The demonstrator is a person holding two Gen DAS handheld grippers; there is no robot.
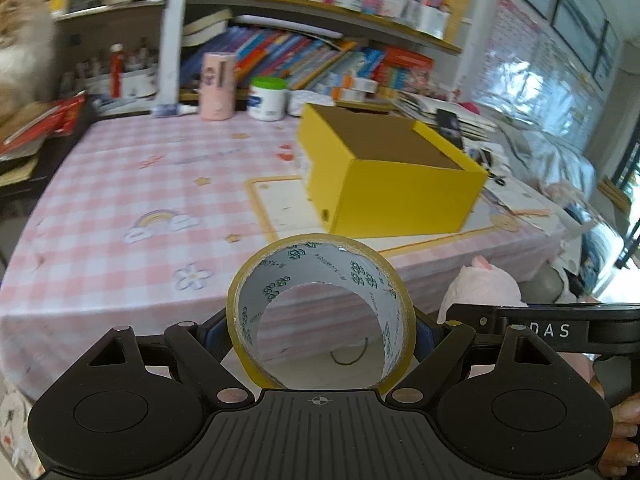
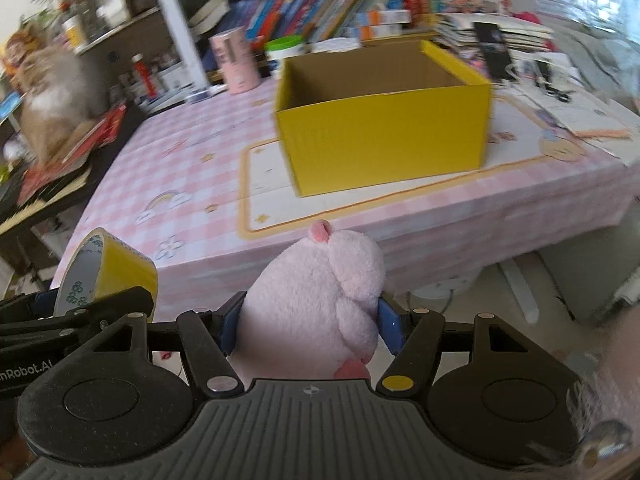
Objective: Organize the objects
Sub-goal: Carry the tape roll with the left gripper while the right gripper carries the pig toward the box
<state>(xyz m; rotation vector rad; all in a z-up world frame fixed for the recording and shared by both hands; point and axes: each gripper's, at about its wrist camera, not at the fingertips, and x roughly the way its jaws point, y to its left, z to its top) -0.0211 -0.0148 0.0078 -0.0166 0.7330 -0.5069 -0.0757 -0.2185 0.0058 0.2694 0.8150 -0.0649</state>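
The left tongs (image 1: 322, 332) clamp a tape roll (image 1: 320, 312) and the right tongs (image 2: 310, 326) clamp a pink plush toy (image 2: 320, 300), both short of the yellow box (image 2: 380, 120), which looks empty; placing remains.

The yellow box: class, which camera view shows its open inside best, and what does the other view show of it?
The right wrist view. It looks over the front rim of the yellow box onto its brown inner walls; the floor stays hidden. The left wrist view shows the box from a corner: two outer walls and only a slice of the interior.
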